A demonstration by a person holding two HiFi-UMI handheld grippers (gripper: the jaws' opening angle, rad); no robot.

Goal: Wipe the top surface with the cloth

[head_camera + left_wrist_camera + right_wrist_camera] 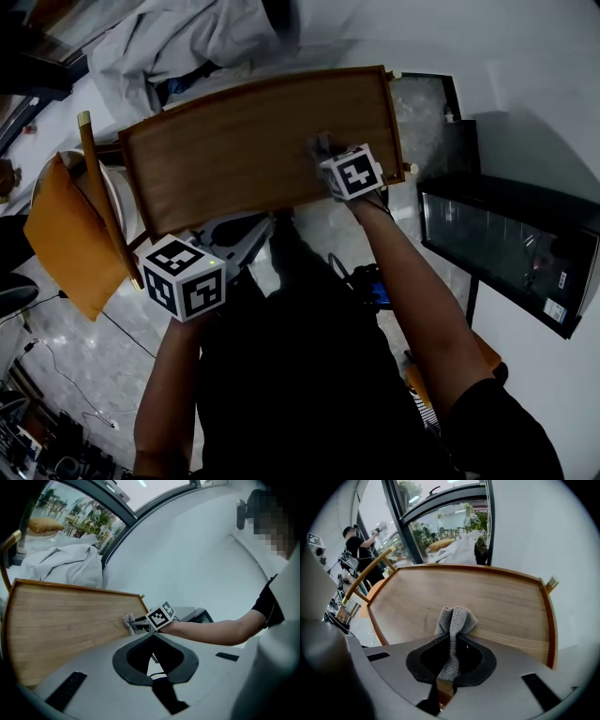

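From above, the wooden table top (234,150) lies tilted across the floor; the right gripper (330,161) reaches onto its right part, near the front edge, pressing a grey cloth (320,146) against the wood; the left gripper (246,236) hangs just off the top's front edge, below its left half, not touching it; an orange cushion (58,234) sits left of the top and a pale crumpled sheet (178,42) lies beyond its far edge; a black cabinet (511,244) stands to the right of it

In the left gripper view, the jaws meet at their tips with nothing between them; the table top spreads to their left, and the other gripper with the cloth shows at the top's right end

In the right gripper view, the jaws are closed tight on the cloth, which bunches up out of them and rests on the wood close to the near edge; a person (358,550) stands well beyond the top's left corner
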